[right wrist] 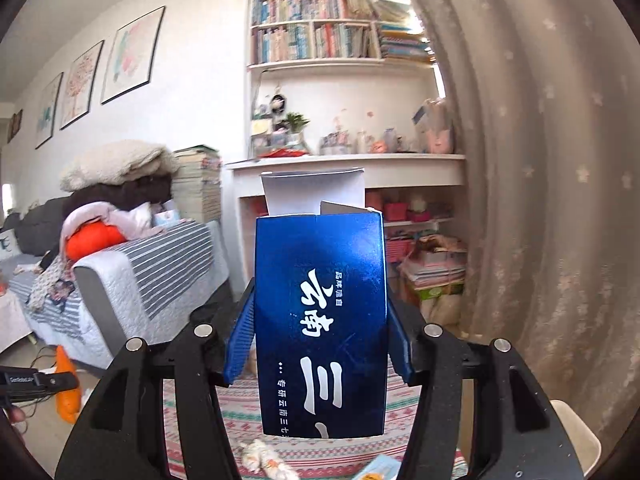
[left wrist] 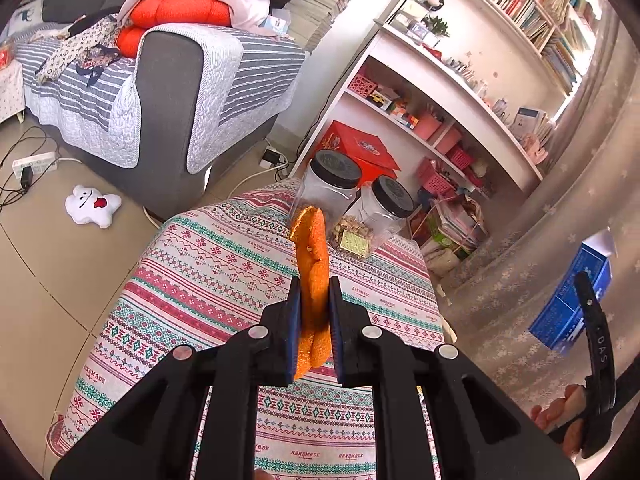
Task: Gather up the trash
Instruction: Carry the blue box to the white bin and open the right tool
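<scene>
My left gripper (left wrist: 314, 286) is shut on a long strip of orange peel (left wrist: 312, 256), which sticks up beyond the pads above the patterned tablecloth (left wrist: 208, 264). In the right wrist view my right gripper (right wrist: 320, 290) is shut on an upright blue carton (right wrist: 320, 320) with white characters; its white top flap stands open. From the left wrist view the same carton (left wrist: 568, 304) is raised at the right, in front of the curtain. A crumpled tissue (right wrist: 262, 456) lies on the cloth below the carton. The peel (right wrist: 66, 380) also shows at the lower left of the right wrist view.
Two clear jars with black lids (left wrist: 332, 188) stand at the table's far edge. Beyond are a striped sofa (left wrist: 168, 92), a white bookshelf (left wrist: 440, 92) and a curtain (right wrist: 540, 200). On the floor lie a plush toy (left wrist: 92, 206) and a power strip (left wrist: 34, 162).
</scene>
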A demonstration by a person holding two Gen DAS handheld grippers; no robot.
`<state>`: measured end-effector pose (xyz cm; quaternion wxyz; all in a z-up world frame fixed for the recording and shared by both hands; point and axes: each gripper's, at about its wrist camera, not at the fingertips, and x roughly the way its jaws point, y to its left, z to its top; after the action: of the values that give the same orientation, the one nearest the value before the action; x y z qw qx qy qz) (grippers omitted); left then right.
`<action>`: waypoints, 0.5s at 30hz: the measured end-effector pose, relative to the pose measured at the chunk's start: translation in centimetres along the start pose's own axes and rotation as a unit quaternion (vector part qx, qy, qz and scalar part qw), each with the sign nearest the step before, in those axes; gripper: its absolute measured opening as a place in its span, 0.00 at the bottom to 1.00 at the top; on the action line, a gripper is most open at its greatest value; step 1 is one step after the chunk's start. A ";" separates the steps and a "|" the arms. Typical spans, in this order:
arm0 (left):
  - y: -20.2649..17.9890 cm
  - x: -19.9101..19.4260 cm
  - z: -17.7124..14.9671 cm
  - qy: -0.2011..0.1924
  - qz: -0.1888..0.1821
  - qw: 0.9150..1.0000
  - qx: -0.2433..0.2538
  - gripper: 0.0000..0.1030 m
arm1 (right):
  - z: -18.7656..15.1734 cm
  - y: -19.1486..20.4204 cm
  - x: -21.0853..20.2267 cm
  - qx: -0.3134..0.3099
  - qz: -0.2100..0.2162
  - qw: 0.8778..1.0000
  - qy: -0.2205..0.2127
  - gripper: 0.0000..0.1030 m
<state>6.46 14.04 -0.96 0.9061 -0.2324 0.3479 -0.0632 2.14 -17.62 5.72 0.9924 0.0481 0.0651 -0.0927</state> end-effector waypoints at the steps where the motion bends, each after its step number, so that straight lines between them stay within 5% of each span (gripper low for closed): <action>1: 0.0 0.0 -0.1 0.001 0.000 1.000 -0.001 0.13 | 0.0 -1.1 -0.5 0.008 -0.029 1.000 -0.008 0.52; 5: -0.3 0.6 -0.4 0.008 0.000 1.000 -0.003 0.13 | -0.7 -6.6 -0.4 0.046 -0.137 0.989 0.006 0.52; 9: -1.1 1.3 -0.9 0.016 0.001 1.000 0.004 0.13 | -2.1 -13.2 0.4 0.095 -0.239 0.965 0.045 0.52; 15: -2.7 3.1 -1.6 0.031 -0.002 0.999 0.008 0.13 | -4.9 -20.0 2.0 0.136 -0.310 0.930 0.141 0.58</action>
<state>7.88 10.20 -2.60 0.8965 -0.2236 0.3751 -0.0747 -0.26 -36.99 -1.08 0.8789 0.1729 0.2028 -0.3955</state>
